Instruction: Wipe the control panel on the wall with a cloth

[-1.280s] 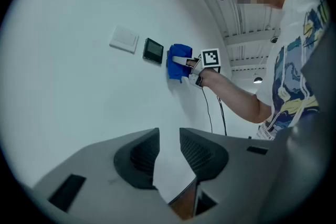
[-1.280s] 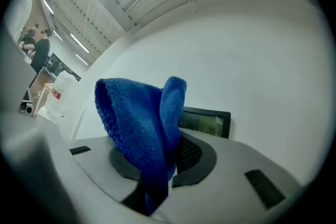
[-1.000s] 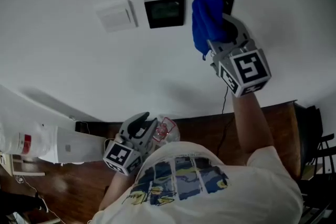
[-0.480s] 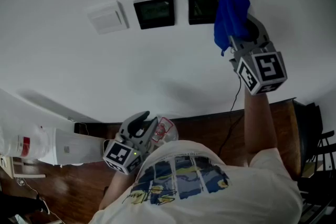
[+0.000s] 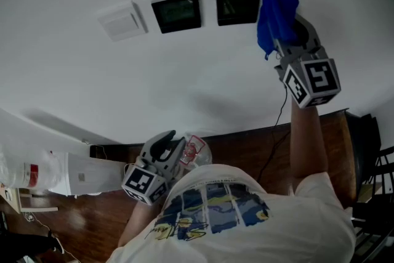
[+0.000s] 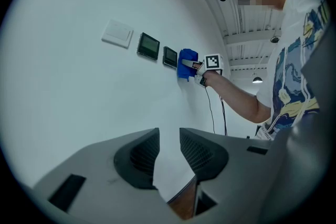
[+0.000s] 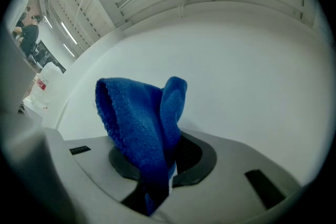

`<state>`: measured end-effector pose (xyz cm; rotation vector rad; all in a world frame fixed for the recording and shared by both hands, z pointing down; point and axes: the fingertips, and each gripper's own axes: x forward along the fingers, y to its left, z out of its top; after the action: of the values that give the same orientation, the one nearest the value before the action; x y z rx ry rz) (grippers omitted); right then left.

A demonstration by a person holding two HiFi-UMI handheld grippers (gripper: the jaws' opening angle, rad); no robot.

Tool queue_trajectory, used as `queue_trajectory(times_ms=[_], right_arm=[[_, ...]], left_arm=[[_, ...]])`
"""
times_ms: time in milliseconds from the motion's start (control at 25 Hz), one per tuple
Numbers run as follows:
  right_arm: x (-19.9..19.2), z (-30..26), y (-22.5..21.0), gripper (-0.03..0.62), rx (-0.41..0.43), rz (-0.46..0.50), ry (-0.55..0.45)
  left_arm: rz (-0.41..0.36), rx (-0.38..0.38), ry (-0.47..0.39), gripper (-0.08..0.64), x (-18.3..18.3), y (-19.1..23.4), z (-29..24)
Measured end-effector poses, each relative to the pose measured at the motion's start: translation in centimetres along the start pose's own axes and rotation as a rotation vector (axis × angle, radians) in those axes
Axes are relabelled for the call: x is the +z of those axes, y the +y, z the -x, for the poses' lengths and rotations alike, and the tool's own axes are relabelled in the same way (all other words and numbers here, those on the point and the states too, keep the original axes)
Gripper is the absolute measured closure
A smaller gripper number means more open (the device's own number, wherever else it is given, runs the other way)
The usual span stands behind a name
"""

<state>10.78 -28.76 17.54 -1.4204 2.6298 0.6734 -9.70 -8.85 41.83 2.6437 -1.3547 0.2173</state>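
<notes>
Currently the right tool (image 5: pixel 288 32) clenches the blue cloth (image 5: pixel 277 9) at upper right, just beside the control panel (image 5: pixel 237 7). The left tool (image 5: pixel 165 145), at lower centre, is released and empty. The loosely bunched cloth could slip, letting the tool scrape the panel.

The white wall (image 5: pixel 184 83) carries three fittings in one row: a white switch plate (image 5: pixel 122 20) at the left, a dark control panel (image 5: pixel 176 12) just beside it, and a second dark panel (image 5: pixel 237 7) to the right of that. A blue cloth (image 5: pixel 276 14) sits against the wall just right of the second panel. Below it a thin black cable (image 5: pixel 278 126) runs down the wall to the brown wooden floor (image 5: pixel 246 148).
</notes>
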Motion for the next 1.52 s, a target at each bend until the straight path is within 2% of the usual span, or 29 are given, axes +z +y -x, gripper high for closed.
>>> queue_trajectory(times_ms=[120,280,520,760,960,1160,1520], right_arm=[[1.1,1.1,1.3,0.494,0.006,0.006,-0.016],[1.9,1.3,4.6,0.494,0.058,0.012,-0.027],[2.2,-1.5,9.6,0.494,0.152,0.023,-0.030],[2.6,-4.2,11.4,0.494,0.170,0.012,-0.015],[2.4,-4.6,10.1,0.494,0.151,0.022,-0.023],[1.8,-3.6,6.6,0.494,0.103,0.048,-0.021],[0.4,-1.1,0.3,0.494,-0.002,0.027,0.000]], left_arm=[[-0.007,-0.006,0.004,0.463,-0.4,0.4,0.4],[0.012,-0.014,-0.002,0.463,-0.1,0.4,0.7],[-0.001,-0.022,0.005,0.463,-0.9,1.0,1.7],[0.029,0.015,-0.004,0.463,-1.2,1.8,3.0],[0.022,0.029,-0.012,0.463,-1.4,2.4,3.3],[0.020,0.018,-0.002,0.463,-1.0,2.0,2.4],[-0.007,-0.018,0.015,0.463,-0.6,0.2,0.0]])
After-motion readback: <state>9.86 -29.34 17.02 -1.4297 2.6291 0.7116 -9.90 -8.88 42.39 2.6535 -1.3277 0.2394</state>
